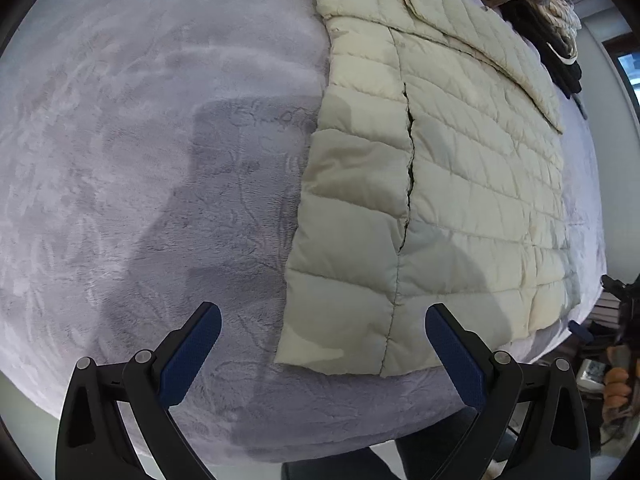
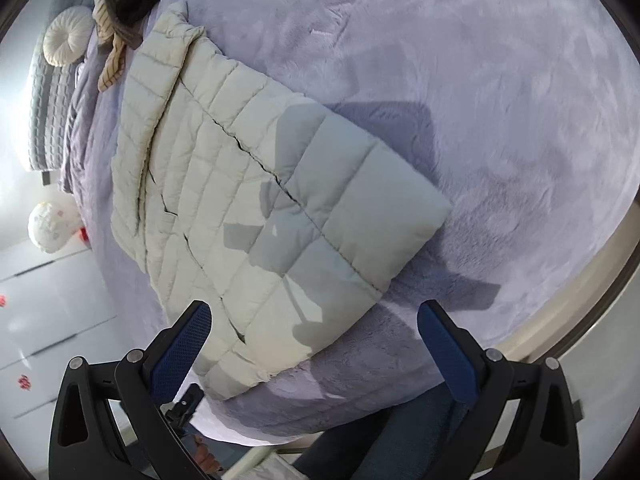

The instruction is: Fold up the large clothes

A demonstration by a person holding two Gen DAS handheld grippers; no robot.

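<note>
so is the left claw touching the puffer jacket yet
Apart. The left wrist view shows the left claw open above the jacket's near hem, its blue pads clear of the fabric, closing on nothing.

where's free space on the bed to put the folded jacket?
Bare lavender blanket fills the wide stretch beside the quilted jacket on its long folded side, seen again in the right wrist view. A narrower bare strip runs between the jacket hem and the bed's near edge. Crowded: the clothes pile just past the jacket's far end.
</note>
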